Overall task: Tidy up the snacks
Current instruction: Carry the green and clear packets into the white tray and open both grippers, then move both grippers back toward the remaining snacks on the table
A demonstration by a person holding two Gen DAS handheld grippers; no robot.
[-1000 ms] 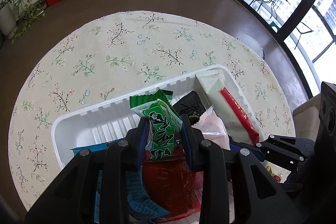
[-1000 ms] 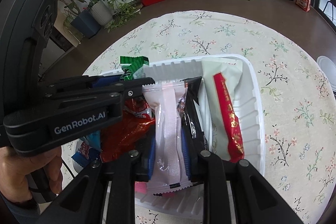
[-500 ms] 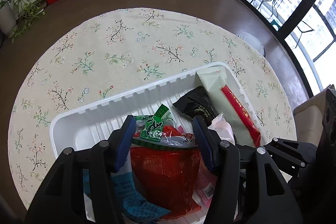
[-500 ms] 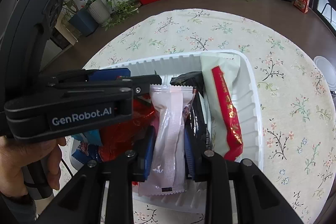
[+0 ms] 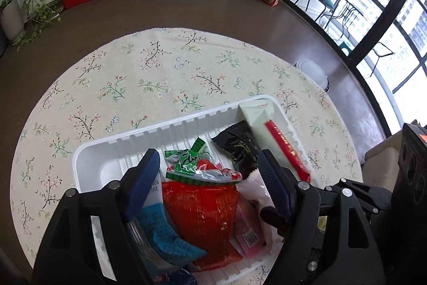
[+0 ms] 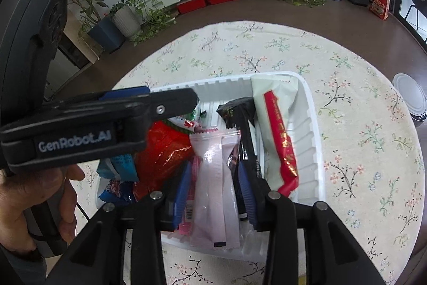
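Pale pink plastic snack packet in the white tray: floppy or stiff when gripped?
Likely floppy: the pale pink plastic snack packet is a thin, creased, flat film. Probably light, since it looks barely filled. Its glossy surface may slip between the pads.

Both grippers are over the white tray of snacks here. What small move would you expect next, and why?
Probably lift both grippers clear. The left gripper is opening, with the green packet lying loose on the red bag; the right gripper is opening around the pink packet, which already lies in the white tray.
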